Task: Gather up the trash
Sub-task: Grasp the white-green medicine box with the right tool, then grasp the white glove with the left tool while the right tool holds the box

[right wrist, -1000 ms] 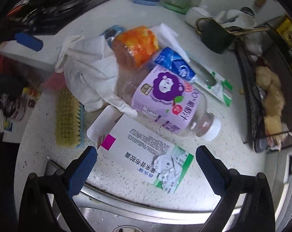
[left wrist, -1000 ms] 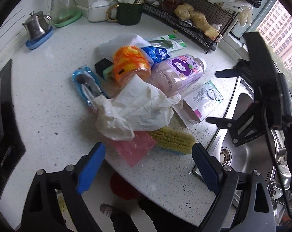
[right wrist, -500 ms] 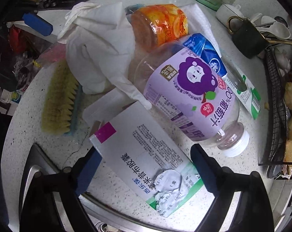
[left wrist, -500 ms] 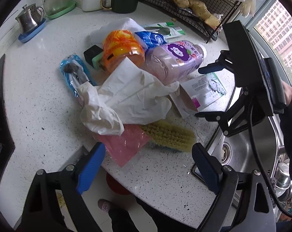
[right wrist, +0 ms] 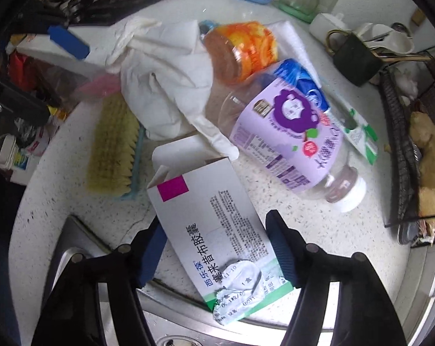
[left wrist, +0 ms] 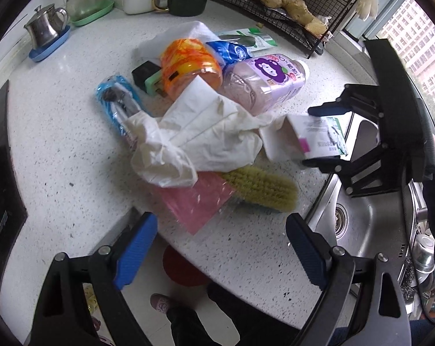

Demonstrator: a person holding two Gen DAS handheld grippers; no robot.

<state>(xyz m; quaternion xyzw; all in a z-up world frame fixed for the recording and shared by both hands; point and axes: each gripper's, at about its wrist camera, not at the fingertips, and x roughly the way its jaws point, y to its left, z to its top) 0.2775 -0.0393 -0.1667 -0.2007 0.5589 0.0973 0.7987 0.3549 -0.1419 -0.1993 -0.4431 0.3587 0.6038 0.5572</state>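
The right gripper (right wrist: 214,248) straddles the box (right wrist: 217,225), which lies on the desk (left wrist: 58,132) at the sink (left wrist: 370,222) edge, its open flap toward the tissue (left wrist: 200,138). The jaws have just been closing, with the box between them; the left pad sits against the box's edge, but whether the right pad presses it I cannot tell. The box's near corner is torn and crumpled. The left gripper (left wrist: 220,248) hangs with jaws wide apart and empty over the desk edge, near the brush (left wrist: 260,184). The tissue hides part of the bottle (left wrist: 266,83).
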